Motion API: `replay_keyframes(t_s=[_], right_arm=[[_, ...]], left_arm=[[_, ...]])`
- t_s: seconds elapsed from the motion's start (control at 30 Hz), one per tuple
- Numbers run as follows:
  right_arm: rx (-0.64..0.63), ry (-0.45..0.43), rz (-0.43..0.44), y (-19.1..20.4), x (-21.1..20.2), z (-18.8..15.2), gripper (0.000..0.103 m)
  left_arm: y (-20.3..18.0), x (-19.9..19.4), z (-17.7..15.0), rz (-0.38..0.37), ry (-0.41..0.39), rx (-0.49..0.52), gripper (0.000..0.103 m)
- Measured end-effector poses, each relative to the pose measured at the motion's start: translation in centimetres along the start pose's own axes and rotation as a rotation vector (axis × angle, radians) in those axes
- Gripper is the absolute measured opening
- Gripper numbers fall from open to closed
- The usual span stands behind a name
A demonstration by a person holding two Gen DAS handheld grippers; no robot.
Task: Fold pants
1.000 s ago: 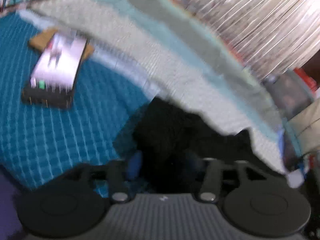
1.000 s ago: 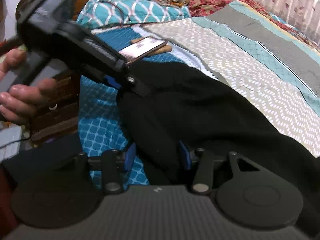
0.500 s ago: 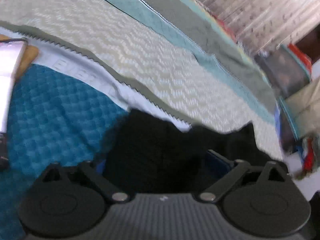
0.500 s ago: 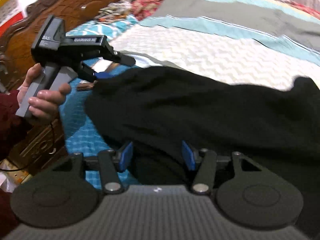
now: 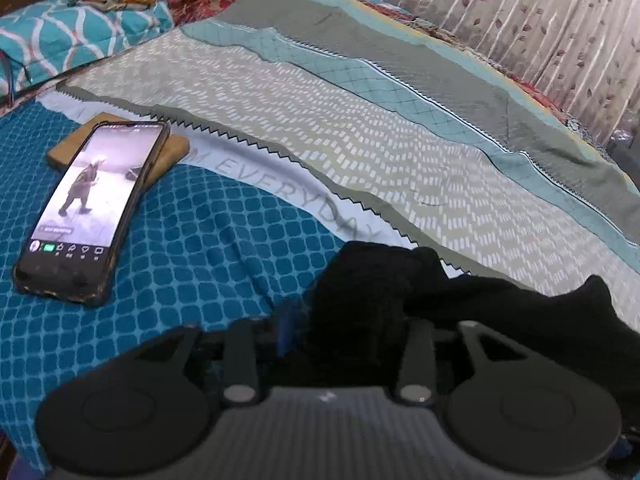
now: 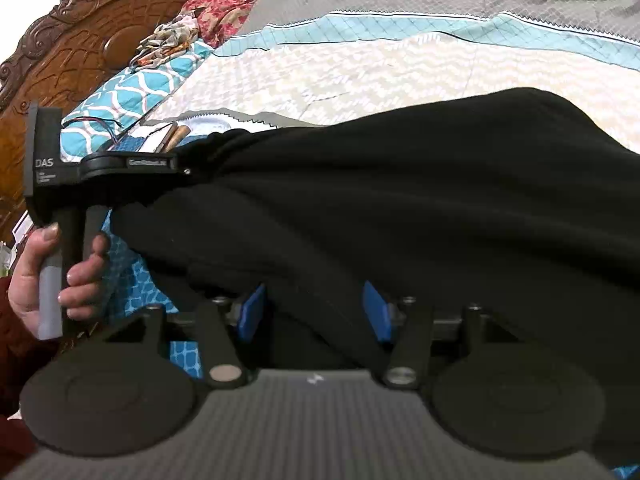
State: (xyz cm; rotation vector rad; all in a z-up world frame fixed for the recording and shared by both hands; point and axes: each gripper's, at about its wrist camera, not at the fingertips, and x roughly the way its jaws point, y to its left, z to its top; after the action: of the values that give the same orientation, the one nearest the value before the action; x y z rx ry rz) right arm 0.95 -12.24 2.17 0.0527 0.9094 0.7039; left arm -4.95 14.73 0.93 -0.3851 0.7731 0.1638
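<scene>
1. The left gripper (image 5: 340,328), a black two-finger tool with blue pads, pointed down at the bed, and its jaws were closing with a bunched fold of the black fabric pants (image 5: 372,280) between them; only the left blue pad showed, the other being hidden by cloth, so whether the pads already pressed the fabric could not be told.
2. In the right wrist view the left gripper (image 6: 192,170) met the far left edge of the pants (image 6: 400,200), and a hand (image 6: 60,276) with a dark red sleeve held its grey handle.
3. The right gripper (image 6: 316,312) stood partly open, its blue pads (image 6: 252,312) either side of a thick fold of the black cloth at the near edge; the fabric filled the gap, and the pads looked closed on it.
4. The pants lay stretched across the bed between the two grippers, over the blue checked bedsheet (image 5: 192,240) and the edge of a grey, cream and teal striped quilt (image 5: 320,120).
5. On the sheet to the left lay a black smartphone (image 5: 88,208) with its screen lit, resting partly on a flat tan wallet-like thing (image 5: 168,152).
6. A teal patterned pillow (image 5: 60,40) and a carved brown wooden headboard (image 6: 80,48) stood at the head of the bed, and a pale leaf-print curtain (image 5: 520,20) hung beyond the quilt.
</scene>
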Motion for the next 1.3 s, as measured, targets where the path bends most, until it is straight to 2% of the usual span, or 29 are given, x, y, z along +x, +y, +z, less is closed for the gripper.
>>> replay_keyframes(t_s=[0.1, 0.23, 0.37, 0.47, 0.57, 0.67, 0.7, 0.83, 0.93, 1.0, 1.07, 1.13, 1.2, 1.23, 1.27, 1.3], right_arm=[[0.014, -0.015, 0.002, -0.7, -0.9, 0.1, 0.057], [0.06, -0.076, -0.012, -2.1, -2.5, 0.6, 0.057], [0.099, -0.159, -0.073, -3.9, -4.4, 1.5, 0.057], [0.142, -0.191, -0.14, -5.5, -4.9, 2.3, 0.057], [0.174, -0.168, -0.203, -6.9, -4.1, 2.7, 0.056], [0.188, -0.031, -0.295, -8.3, -1.6, 2.3, 0.052], [0.182, -0.016, -0.306, -8.4, -1.2, 2.1, 0.052], [0.147, -0.102, -0.292, -8.0, -2.6, 3.5, 0.052], [0.089, -0.157, -0.315, -7.9, -2.8, 6.3, 0.054], [0.05, -0.156, -0.348, -8.4, -2.0, 8.4, 0.058], [0.015, -0.123, -0.374, -9.5, -0.5, 10.0, 0.072], [0.025, -0.072, -0.415, -10.8, 1.8, 11.2, 0.072], [0.061, -0.013, -0.417, -12.3, 4.0, 11.4, 0.064], [0.081, 0.016, -0.411, -12.9, 4.8, 11.1, 0.037], [0.095, 0.041, -0.399, -13.3, 5.7, 10.6, 0.024], [0.084, 0.011, -0.4, -12.8, 5.7, 10.1, 0.015]], left_arm=[[0.8, -0.9, 0.7, -0.021, 0.007, -0.042, 0.057], [1.9, -3.7, 0.2, -0.059, -0.032, -0.067, 0.061], [1.4, -6.0, 0.5, -0.068, -0.082, -0.045, 0.063], [0.8, -7.2, 1.0, -0.035, -0.134, -0.022, 0.065], [1.4, -7.7, 1.9, -0.045, -0.14, -0.073, 0.065], [0.5, -8.0, 2.4, -0.099, -0.144, -0.055, 0.065], [0.0, -8.0, 2.4, -0.114, -0.145, -0.034, 0.065], [-3.3, -6.6, 1.6, -0.198, -0.109, 0.067, 0.065], [-5.2, -4.5, 0.4, -0.226, -0.057, 0.121, 0.065], [-6.0, -3.2, -0.5, -0.24, -0.01, 0.142, 0.065], [-6.5, -2.2, -1.5, -0.214, 0.016, 0.171, 0.065], [-6.5, -1.4, -2.4, -0.181, 0.04, 0.2, 0.065], [-6.3, -1.1, -2.8, -0.169, 0.046, 0.22, 0.063], [-6.2, -1.3, -2.9, -0.171, 0.041, 0.225, 0.063], [-6.2, -1.3, -2.9, -0.172, 0.038, 0.225, 0.063], [-6.2, -1.3, -2.9, -0.171, 0.036, 0.224, 0.062]])
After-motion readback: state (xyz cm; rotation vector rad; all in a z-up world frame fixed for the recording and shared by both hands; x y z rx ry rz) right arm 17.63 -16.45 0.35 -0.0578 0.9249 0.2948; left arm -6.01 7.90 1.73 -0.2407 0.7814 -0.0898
